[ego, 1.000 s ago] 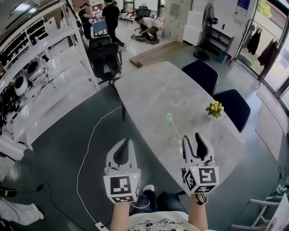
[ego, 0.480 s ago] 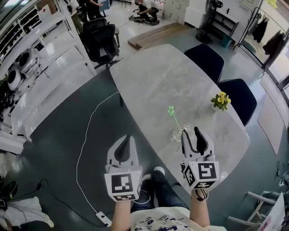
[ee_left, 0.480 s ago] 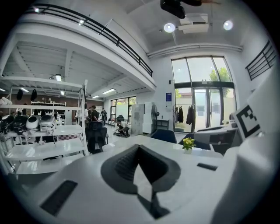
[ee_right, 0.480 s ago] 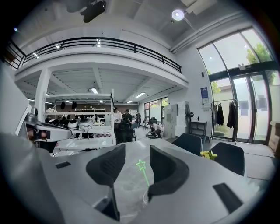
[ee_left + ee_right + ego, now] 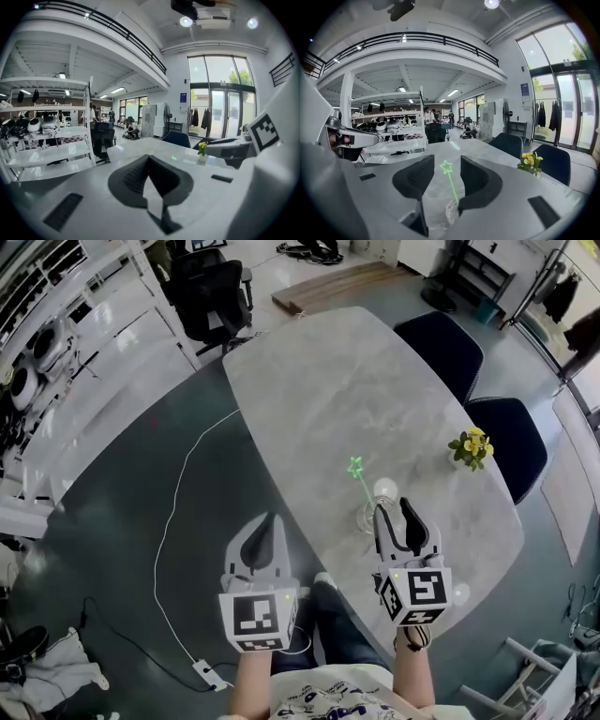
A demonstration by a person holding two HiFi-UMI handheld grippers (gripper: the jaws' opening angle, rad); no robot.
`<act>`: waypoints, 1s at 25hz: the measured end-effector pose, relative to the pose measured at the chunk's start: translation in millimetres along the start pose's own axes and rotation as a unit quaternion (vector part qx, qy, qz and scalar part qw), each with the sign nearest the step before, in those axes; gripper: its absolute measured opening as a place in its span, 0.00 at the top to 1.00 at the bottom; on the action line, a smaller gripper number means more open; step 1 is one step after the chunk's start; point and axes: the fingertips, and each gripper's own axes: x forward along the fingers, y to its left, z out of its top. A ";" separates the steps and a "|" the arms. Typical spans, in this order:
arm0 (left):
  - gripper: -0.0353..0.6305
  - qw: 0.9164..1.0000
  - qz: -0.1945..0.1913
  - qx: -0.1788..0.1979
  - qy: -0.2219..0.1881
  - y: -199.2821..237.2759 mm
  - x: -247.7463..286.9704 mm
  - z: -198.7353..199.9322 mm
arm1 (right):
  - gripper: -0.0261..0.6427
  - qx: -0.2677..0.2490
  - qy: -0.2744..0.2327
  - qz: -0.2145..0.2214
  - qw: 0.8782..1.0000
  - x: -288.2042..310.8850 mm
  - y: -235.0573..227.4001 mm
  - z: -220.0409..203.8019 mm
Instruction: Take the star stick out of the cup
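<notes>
A green star stick (image 5: 358, 478) stands tilted in a clear glass cup (image 5: 367, 517) near the table's near edge. In the right gripper view the star stick (image 5: 449, 179) rises from the cup (image 5: 451, 212) between the jaws. My right gripper (image 5: 397, 518) is open, just behind the cup, touching nothing; the same gripper (image 5: 444, 180) frames the star. My left gripper (image 5: 262, 542) is shut and empty, off the table's left edge over the floor. In its own view the left gripper (image 5: 151, 176) shows closed jaws.
The grey marble table (image 5: 337, 399) carries a small pot of yellow flowers (image 5: 471, 448) at its right edge. Two dark blue chairs (image 5: 441, 348) stand on the right. A white cable (image 5: 178, 521) runs over the floor on the left, with white shelves (image 5: 56, 324) beyond.
The head view has tipped further down and the table has shifted up the frame. My right gripper has come closer to the cup. The left gripper stays shut beside it.
</notes>
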 end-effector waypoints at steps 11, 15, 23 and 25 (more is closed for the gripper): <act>0.95 0.999 0.012 -0.003 0.037 1.9 27.8 -27.0 | 0.72 -0.034 0.065 0.030 0.997 43.3 -4.2 -45.3; 0.95 0.998 0.016 -0.013 0.051 2.9 35.3 -37.4 | 0.73 -0.044 0.084 0.035 0.995 54.2 -5.3 -60.4; 0.95 0.997 0.015 -0.012 0.071 1.0 48.6 -59.4 | 0.75 -0.071 0.114 0.044 0.990 73.4 -6.9 -83.9; 0.95 0.997 0.013 -0.012 0.075 -0.1 50.9 -62.9 | 0.76 -0.078 0.122 0.046 0.988 78.5 -6.3 -87.7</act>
